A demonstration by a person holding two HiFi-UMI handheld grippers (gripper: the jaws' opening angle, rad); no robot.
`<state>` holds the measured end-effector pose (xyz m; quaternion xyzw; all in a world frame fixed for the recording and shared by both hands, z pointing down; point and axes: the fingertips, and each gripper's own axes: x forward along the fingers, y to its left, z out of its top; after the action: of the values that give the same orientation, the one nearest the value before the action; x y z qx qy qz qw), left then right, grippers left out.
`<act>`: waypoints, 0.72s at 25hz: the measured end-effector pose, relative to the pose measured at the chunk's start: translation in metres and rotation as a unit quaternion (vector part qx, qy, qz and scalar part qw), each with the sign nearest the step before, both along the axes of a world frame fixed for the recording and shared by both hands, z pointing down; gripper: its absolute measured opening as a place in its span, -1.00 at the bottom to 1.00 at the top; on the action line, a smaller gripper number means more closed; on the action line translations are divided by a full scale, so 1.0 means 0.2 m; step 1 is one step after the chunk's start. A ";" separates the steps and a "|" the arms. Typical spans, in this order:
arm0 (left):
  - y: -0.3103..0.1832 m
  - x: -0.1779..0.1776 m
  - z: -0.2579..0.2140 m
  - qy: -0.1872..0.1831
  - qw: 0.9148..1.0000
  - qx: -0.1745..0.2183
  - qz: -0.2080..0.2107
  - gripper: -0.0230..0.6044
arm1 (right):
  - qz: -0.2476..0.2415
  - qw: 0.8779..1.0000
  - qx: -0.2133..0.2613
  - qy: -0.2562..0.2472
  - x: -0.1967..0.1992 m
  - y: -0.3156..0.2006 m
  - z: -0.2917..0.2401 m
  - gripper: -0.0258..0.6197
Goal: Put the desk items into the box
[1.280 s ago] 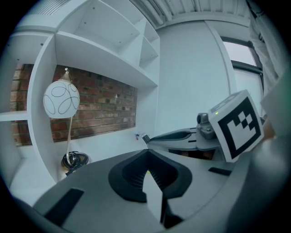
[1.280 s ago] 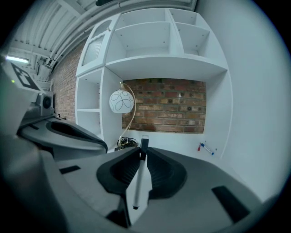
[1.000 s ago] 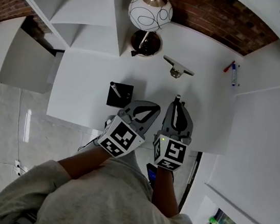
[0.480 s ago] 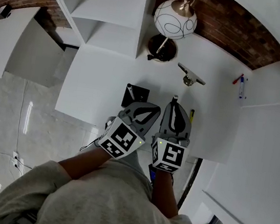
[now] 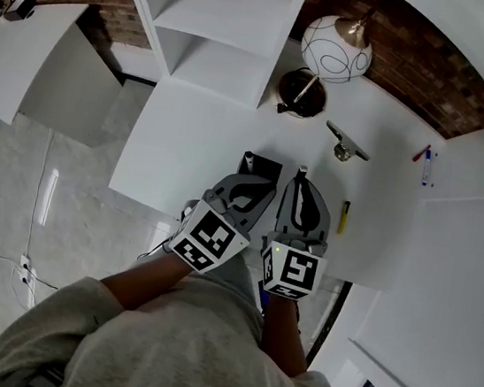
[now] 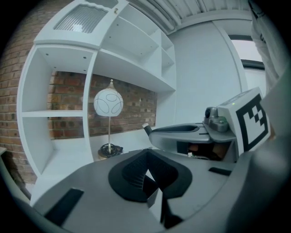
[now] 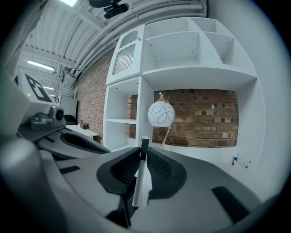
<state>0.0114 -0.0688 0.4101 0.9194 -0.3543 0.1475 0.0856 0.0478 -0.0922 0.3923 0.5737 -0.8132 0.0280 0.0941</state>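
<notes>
A small black box [image 5: 265,166] stands on the white desk [image 5: 186,149] with a dark pen [image 5: 249,157] sticking out of it. My left gripper [image 5: 265,185] is shut with nothing in it, its tip just at the box's near edge; the left gripper view shows its jaws [image 6: 146,154] closed. My right gripper [image 5: 301,177] is shut on a white marker with a black cap [image 7: 140,175], just right of the box. A yellow pen [image 5: 343,217], a metal stapler-like item [image 5: 346,144] and red and blue markers [image 5: 426,160] lie on the desk.
A globe lamp [image 5: 335,49] on a dark round base [image 5: 303,92] stands at the back of the desk by the brick wall. White shelving [image 5: 221,24] rises at the back left. The desk's front edge is just under my grippers.
Both grippers have shifted left over the desk, so the black box now sits at the left gripper's tip. The yellow pen has come into view on the right.
</notes>
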 end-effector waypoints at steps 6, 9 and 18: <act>-0.03 -0.12 0.01 -0.001 1.000 0.001 -0.017 -0.90 | -0.013 1.000 0.007 -0.003 -0.10 -0.01 0.00 -0.73; -0.03 -0.15 0.02 0.000 1.000 0.002 -0.020 -0.91 | -0.020 1.000 0.010 -0.004 -0.14 -0.02 0.01 -0.73; -0.03 -0.25 0.05 -0.003 0.999 -0.005 -0.039 -0.91 | -0.050 0.999 -0.004 -0.003 -0.25 -0.06 0.12 -0.73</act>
<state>-0.0392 -0.0746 0.4208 0.9039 -0.3897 0.1482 0.0953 -0.0012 -0.1035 0.4162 0.5323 -0.8407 0.0278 0.0954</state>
